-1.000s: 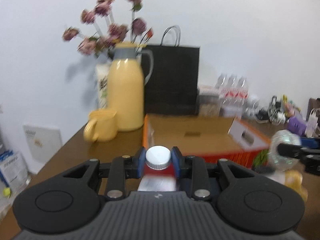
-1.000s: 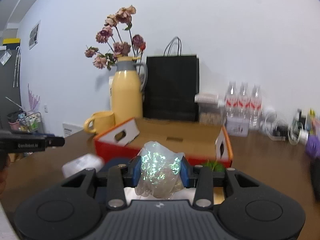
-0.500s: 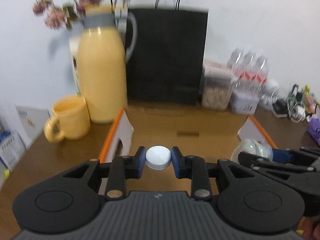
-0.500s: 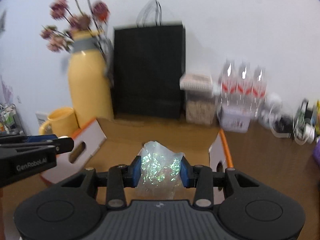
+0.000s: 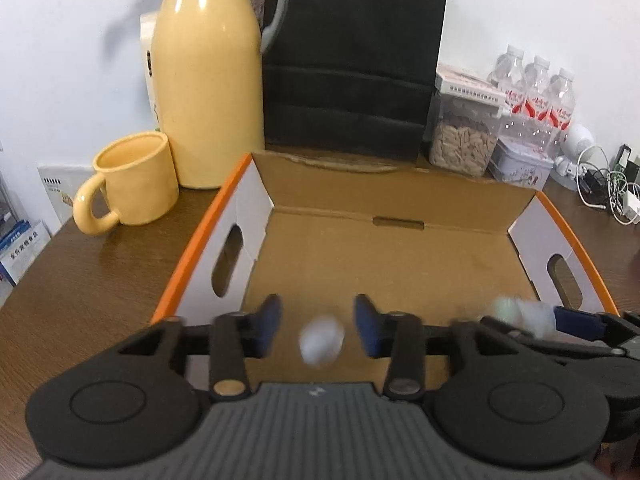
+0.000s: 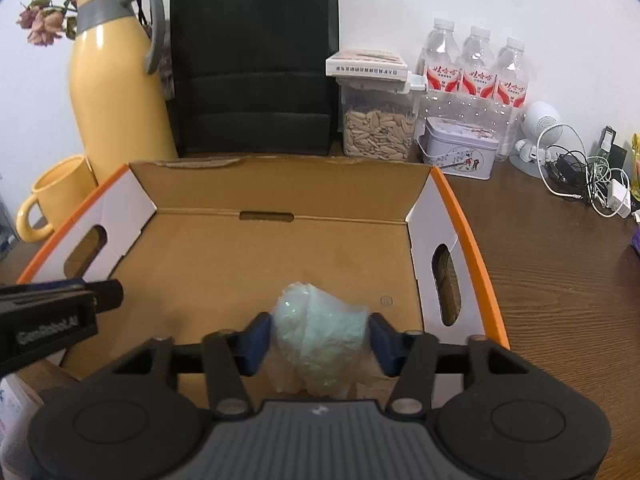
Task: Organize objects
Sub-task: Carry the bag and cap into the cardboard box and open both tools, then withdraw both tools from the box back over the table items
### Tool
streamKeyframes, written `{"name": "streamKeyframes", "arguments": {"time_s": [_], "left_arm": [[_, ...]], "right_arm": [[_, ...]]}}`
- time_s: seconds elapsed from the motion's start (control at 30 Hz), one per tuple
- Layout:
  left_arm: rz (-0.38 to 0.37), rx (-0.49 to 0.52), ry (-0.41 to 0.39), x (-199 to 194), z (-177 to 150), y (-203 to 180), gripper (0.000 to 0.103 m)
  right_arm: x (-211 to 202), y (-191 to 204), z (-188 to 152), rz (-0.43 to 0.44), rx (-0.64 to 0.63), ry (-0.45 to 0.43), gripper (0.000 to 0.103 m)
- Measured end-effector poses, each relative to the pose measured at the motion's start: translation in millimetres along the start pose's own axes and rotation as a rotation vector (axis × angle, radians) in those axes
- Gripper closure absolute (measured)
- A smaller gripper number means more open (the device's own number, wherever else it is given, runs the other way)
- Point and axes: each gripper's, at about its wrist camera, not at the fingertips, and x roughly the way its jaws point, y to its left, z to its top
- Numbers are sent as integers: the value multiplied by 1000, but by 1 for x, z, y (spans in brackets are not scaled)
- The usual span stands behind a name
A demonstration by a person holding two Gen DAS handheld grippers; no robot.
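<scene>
Box point(image 6: 280, 184) floor bare; L gripper point(image 5: 316, 326) agape, blurred bottle point(image 5: 321, 340) loose; R gripper point(image 6: 316, 340) around bag point(image 6: 318, 344)

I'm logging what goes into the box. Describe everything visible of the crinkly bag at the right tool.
The crinkly bag is a crumpled, translucent plastic bundle with a pale green, iridescent sheen. It sits between the right tool fingers, which look spread and at most graze its sides. It hangs low over the near floor of the cardboard box; its contents can't be made out.

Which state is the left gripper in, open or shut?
Open. Left gripper: blue pads spread clear of the blurred white-capped bottle above the cardboard box.
</scene>
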Motion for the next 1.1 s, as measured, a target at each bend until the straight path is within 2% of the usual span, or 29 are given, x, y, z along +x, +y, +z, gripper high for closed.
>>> {"name": "streamKeyframes", "arguments": {"time_s": [0.07,0.1,0.23,0.37,0.43,0.63,0.9,1.1], "left_arm": [[-2,6,-28,-4,0,1,28],[-8,8,-40,-7,0,2,19],[-24,9,-71,-14,2,3,3],[-25,8,-100,-27,2,8,0],[-35,14,-130,-39,0,14,0],[-45,13,-214,-83,-16,40,0],[-13,60,-254,-132,-60,73,0],[-50,54,-232,-160,-104,101,0]], "right_arm": [[-2,4,-2,-12,-16,-3,15],[-2,5,-2,-19,-26,-8,11],[-7,8,-3,-10,-38,-36,6],[-15,12,-3,-2,-67,-52,0],[-26,11,-3,17,-79,-63,0],[-84,-1,-16,41,-88,-167,0],[-154,-7,-78,13,-180,-245,0],[-185,-13,-133,39,-155,-262,0]]}}
